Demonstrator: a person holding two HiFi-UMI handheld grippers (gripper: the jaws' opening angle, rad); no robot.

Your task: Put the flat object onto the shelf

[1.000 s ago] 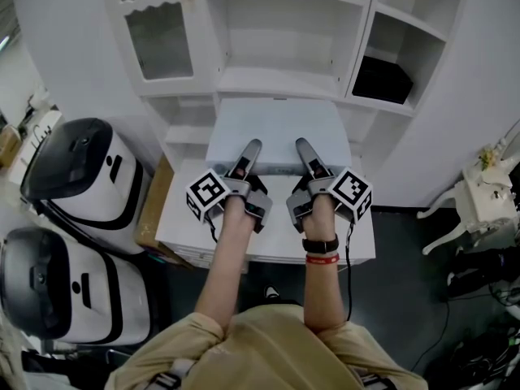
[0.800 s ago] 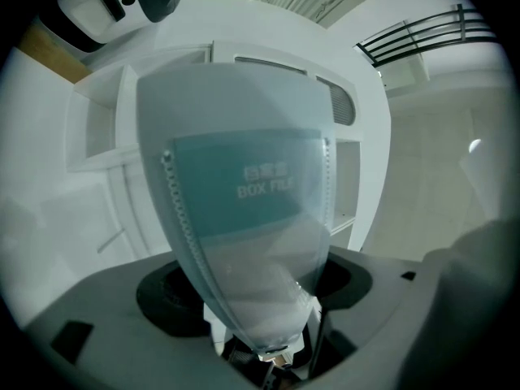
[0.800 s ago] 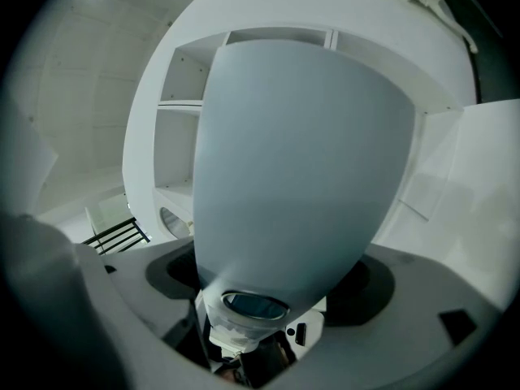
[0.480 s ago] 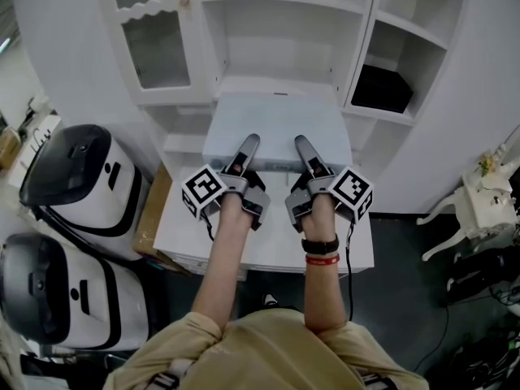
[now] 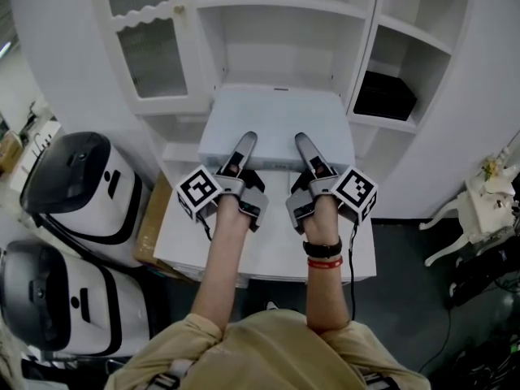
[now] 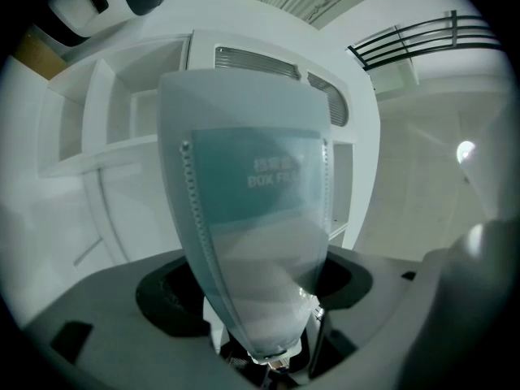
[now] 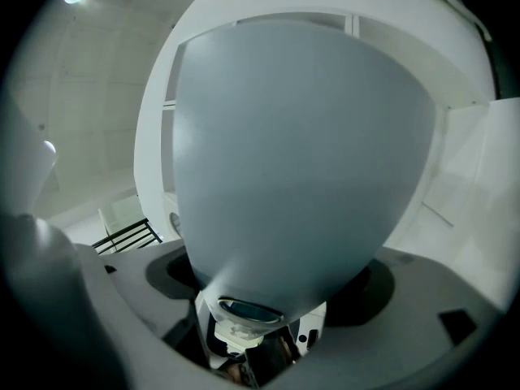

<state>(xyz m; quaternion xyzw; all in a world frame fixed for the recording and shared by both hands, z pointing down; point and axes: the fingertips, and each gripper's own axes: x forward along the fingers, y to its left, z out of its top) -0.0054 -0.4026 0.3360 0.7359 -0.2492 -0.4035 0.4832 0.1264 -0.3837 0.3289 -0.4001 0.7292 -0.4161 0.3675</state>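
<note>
Left gripper view has the left claw (image 6: 262,319) clamped wide on the near edge of a flat, pale grey box file (image 6: 252,193). One jaw sits on each side of the file, whose labelled spine runs straight away from the camera. Right gripper view has the right claw (image 7: 256,299) gripping the same file in the same way, and the file's plain grey face fills most of that picture.

Head view shows both claws side by side on the file's near edge, each with its upper finger lying on the lid. The file is held roughly flat above the white desk (image 5: 268,254). Its far edge is at the lower ledge of the middle bay of the white shelf unit (image 5: 284,2), though I cannot tell whether it touches. A black box (image 5: 385,96) sits in the bay to the right.
</note>
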